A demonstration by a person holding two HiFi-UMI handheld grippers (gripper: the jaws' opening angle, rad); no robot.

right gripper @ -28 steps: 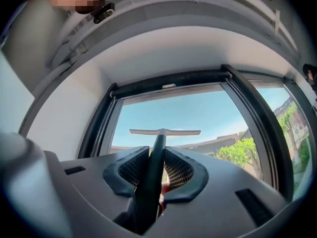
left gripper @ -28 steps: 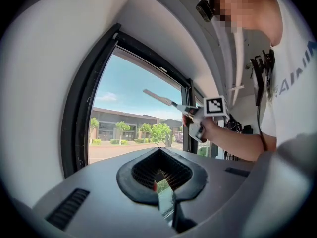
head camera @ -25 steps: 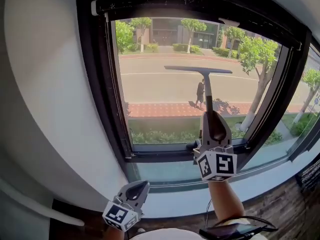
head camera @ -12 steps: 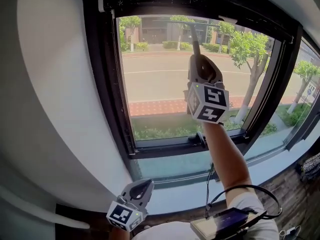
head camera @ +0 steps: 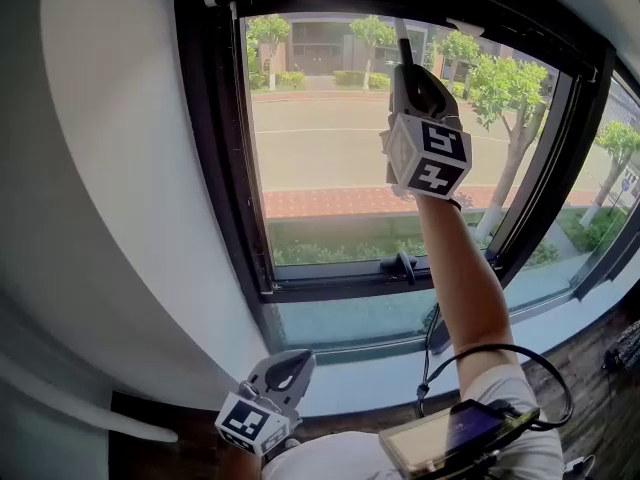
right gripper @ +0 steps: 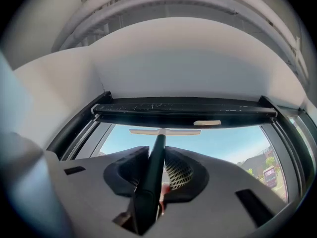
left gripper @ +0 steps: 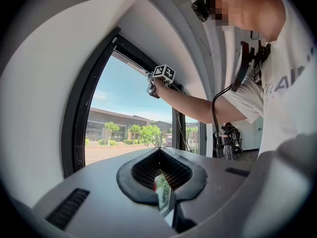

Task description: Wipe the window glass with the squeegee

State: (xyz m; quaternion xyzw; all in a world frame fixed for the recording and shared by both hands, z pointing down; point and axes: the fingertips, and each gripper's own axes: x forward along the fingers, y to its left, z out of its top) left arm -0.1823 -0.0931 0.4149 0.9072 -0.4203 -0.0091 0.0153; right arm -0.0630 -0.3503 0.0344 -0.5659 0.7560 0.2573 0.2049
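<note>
The squeegee has a black handle (right gripper: 151,175) and a pale blade (right gripper: 165,131). In the right gripper view the blade lies across the window glass (right gripper: 208,145) just under the black top frame (right gripper: 183,108). My right gripper (right gripper: 157,150) is shut on the handle. In the head view that gripper (head camera: 407,68) is raised high at the top of the window glass (head camera: 330,148); only a short piece of the handle (head camera: 404,50) shows and the blade is hidden. My left gripper (head camera: 290,366) hangs low below the sill, shut and empty, and its jaws (left gripper: 158,151) meet at the tips.
A black window frame (head camera: 215,158) surrounds the pane, with a latch handle (head camera: 405,265) on the bottom rail. A white wall (head camera: 120,168) stands at the left. A second pane (head camera: 590,198) runs off to the right. A device with a cable (head camera: 455,438) hangs at the person's waist.
My right gripper has risen with the squeegee from the middle of the glass to its top edge. The left gripper has stayed low near the sill.
</note>
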